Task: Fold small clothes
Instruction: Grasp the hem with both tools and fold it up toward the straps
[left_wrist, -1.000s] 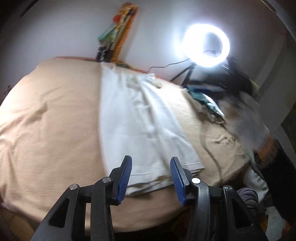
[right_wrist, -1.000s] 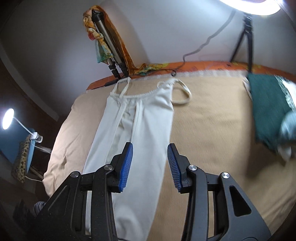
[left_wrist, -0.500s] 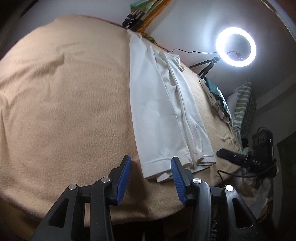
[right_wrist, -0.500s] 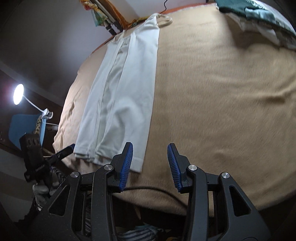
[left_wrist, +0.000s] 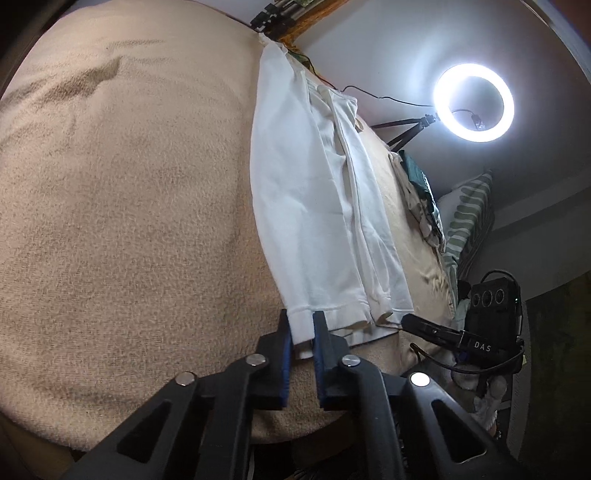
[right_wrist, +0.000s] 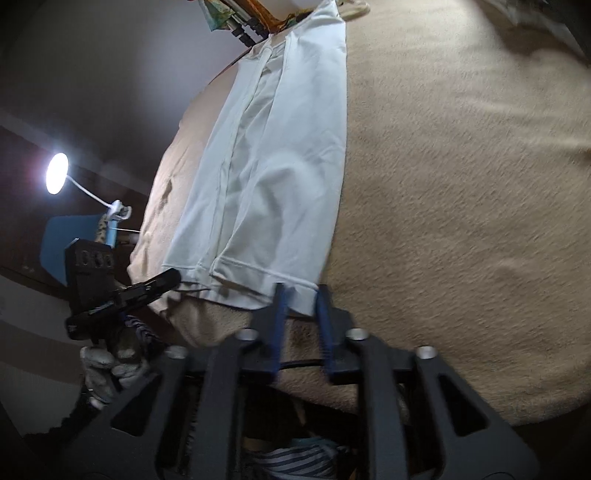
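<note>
A white garment lies folded lengthwise in a long strip on the beige blanket; it also shows in the right wrist view. My left gripper has its blue pads narrowed around the garment's near left hem corner. My right gripper has its pads narrowed around the near right hem corner. Each gripper shows in the other's view, the right one and the left one, at the hem.
A lit ring light on a tripod stands at the back right. A pile of green and pale clothes and a striped pillow lie at the bed's right side. A desk lamp glows at the left.
Both grippers have moved down to the near hem and their jaws have narrowed from wide open onto the hem corners.
</note>
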